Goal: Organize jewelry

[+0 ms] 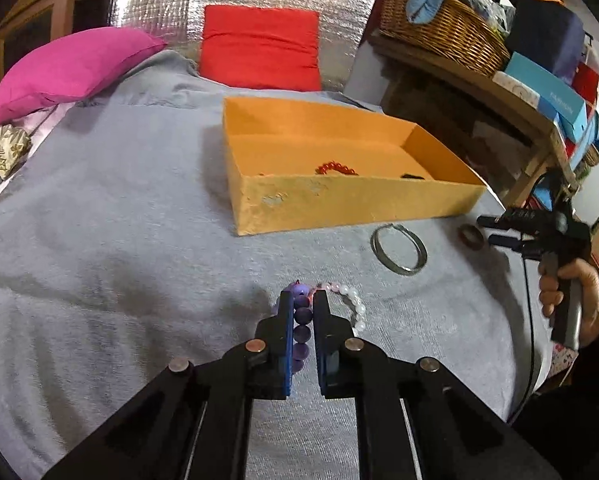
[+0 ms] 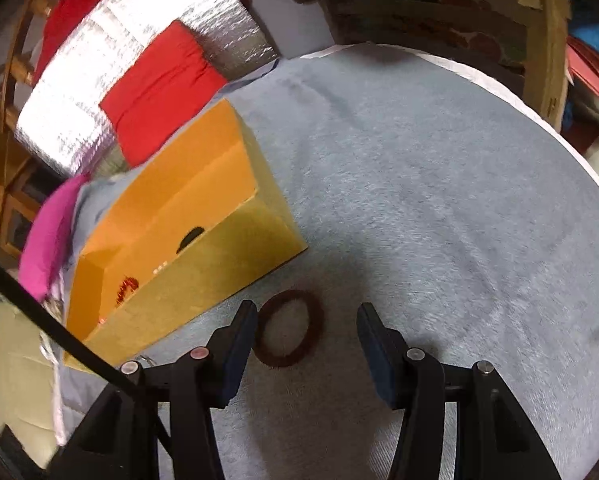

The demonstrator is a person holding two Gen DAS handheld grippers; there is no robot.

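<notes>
Now the left gripper [image 1: 303, 300] clamps a purple bead bracelet [image 1: 302, 326]. Meanwhile the right gripper [image 2: 307, 316] stands apart above a brown ring [image 2: 289, 328].

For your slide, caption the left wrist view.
Left gripper shut on purple bead bracelet, orange box beyond.

bangle [image 1: 398, 253]: shiny metal | box [image 1: 339, 200]: matt card, scuffed | blanket [image 1: 119, 220]: fuzzy cloth

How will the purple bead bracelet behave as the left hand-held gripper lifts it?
Probably floppy: the purple bead bracelet is separate round beads on a string, so the unheld part should sag and swing. The smooth beads may slip, since the left hand-held gripper pinches only one run. It may drag the touching pale bracelet.
</notes>
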